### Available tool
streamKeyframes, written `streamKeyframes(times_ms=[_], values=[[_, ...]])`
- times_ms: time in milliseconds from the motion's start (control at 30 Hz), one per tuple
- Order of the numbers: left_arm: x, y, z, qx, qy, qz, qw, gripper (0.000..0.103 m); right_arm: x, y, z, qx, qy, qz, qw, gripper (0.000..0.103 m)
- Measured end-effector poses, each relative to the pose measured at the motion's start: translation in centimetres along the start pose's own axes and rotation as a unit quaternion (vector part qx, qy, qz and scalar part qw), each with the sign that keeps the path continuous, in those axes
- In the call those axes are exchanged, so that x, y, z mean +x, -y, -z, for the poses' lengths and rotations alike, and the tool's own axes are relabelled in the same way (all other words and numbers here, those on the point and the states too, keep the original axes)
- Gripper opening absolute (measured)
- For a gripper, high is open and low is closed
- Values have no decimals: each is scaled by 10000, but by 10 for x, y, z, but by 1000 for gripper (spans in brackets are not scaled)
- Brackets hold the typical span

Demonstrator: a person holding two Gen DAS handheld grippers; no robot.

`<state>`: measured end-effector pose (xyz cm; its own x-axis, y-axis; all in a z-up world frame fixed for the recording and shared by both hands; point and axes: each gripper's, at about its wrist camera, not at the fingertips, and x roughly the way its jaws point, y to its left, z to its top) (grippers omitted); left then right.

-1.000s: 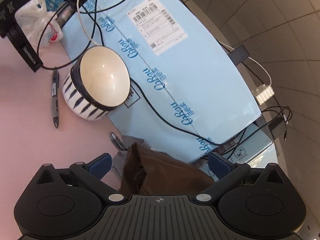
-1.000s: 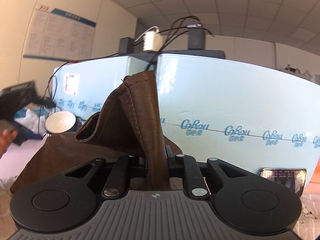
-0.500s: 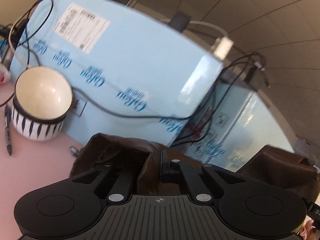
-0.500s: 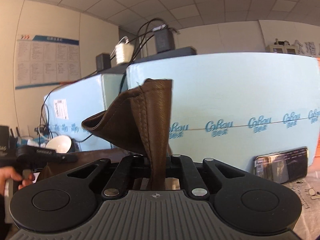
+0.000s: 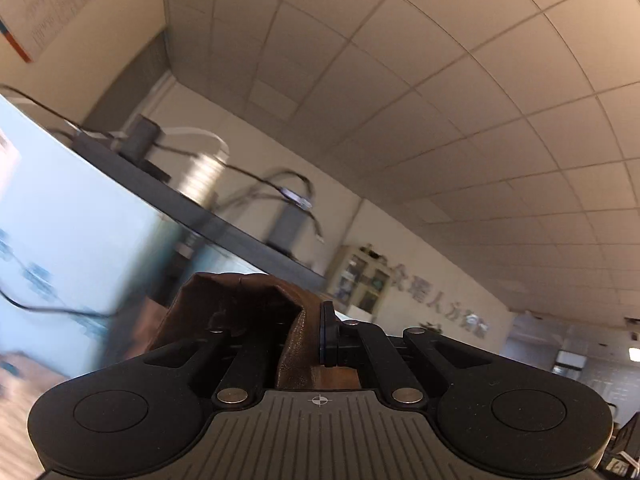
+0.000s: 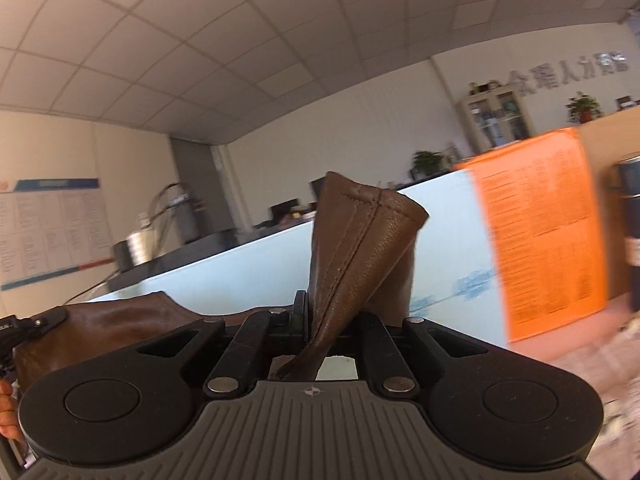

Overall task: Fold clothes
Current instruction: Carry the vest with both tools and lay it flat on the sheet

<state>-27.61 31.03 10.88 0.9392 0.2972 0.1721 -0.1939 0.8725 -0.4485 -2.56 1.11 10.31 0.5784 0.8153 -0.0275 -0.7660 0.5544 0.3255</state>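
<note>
surface: pink tabletop [image 6: 576, 344] | standing on it: box with orange sheet [image 6: 544, 240], light-blue box [image 6: 440, 240] | blurred

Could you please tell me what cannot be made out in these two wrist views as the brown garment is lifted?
- Table: outside both views, which tilt up toward the ceiling.
- Garment shape: its lower part hangs below the left tongs and right tongs, hidden by their bodies.
- Blue box lettering: smeared by motion blur, left view.
- Orange sheet text: blurred, right view.
- Person's hand: cut off by the left edge, right view.
</note>
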Motion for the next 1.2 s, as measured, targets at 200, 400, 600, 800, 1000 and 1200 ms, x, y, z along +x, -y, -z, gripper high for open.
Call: streamKeyframes(times_ms=[200, 400, 600, 800, 1000, 1200], values=[[23, 44, 46, 79, -499, 1172, 9918, 1, -39, 88, -3, -343, -155, 720, 9967, 5], [-10, 78, 104, 321, -1406, 1975, 9696, 1, -73, 169, 36, -324, -1116, 1014, 9880, 15], [-59, 92, 133, 555, -2217, 2558, 9393, 2, -114, 211, 49, -35, -1365, 1452, 9799, 57], [-79, 96, 157, 1160, -3464, 2296, 9021, 9, -139, 214, 29, 204, -882, 1770, 9800, 75], [-85, 89, 164, 951, -3428, 1945, 9141, 69, -130, 185, 4, 358, -698, 824, 9935, 98], [-74, 73, 161, 0, -3221, 1610, 9329, 77, -75, 161, -7, 262, -1208, 473, 9912, 103]])
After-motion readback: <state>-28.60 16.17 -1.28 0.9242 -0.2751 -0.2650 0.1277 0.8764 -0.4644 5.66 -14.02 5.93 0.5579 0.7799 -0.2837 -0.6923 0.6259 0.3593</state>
